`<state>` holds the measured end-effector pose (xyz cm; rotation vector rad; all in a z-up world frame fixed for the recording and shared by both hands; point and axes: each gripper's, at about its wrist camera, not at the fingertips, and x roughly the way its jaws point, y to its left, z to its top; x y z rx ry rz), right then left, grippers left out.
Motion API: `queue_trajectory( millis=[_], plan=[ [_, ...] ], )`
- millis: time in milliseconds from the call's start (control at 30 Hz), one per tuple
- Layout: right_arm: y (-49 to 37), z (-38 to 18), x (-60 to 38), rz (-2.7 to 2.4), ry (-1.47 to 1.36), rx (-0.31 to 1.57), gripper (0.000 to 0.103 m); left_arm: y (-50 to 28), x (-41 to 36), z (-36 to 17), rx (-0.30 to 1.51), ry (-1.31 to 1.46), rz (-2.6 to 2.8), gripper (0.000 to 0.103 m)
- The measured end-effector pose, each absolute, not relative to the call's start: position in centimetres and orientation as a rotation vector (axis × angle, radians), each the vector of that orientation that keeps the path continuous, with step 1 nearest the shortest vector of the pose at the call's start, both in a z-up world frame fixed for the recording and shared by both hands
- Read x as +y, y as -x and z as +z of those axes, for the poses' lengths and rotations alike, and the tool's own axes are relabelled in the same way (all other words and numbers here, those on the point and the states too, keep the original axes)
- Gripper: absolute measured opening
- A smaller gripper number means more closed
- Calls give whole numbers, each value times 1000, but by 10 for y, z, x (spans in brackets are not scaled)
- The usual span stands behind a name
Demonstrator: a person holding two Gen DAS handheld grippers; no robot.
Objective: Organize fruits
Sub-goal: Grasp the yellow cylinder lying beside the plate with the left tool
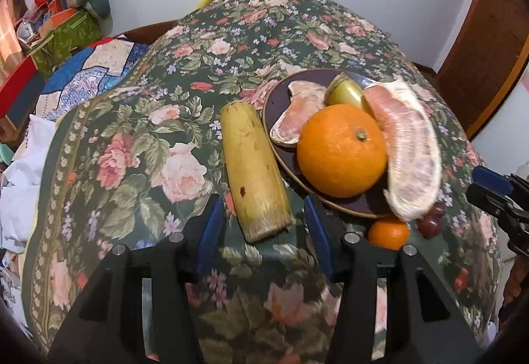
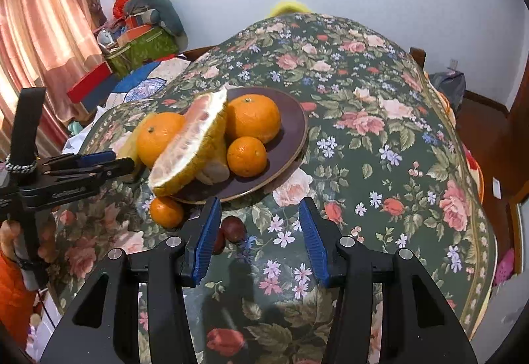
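The left gripper [image 1: 263, 225] hangs spread around the near end of the sugarcane piece [image 1: 254, 172] beside the plate [image 1: 281, 101], not yet pinching. Next it must close squarely. The right gripper [image 2: 261, 241] is spread, empty.

black claws [image 2: 259, 238] with blue ribbed pads [image 2: 206, 241], silver screws, an orange sleeve [image 2: 13, 291]

oranges [image 2: 253, 118] on plate [image 2: 294, 132], banana [image 1: 253, 174] left beside it
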<state>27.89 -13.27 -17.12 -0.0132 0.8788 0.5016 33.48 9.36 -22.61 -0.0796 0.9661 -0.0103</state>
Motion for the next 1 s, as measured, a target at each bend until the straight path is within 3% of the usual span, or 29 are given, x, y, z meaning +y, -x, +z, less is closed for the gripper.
queue_trajectory(
  millis=[133,433,1000],
  plan=[
    [-281,-176,-133,501,4,891,45,-343,98,-236,982,112,-5,40],
    [-269,-171,-122,534,-5,896,45,-317,104,-232,980,122,-19,35],
    [-252,-182,-62,617,77,932,45,-242,126,-229,991,137,-54,37]
  ],
)
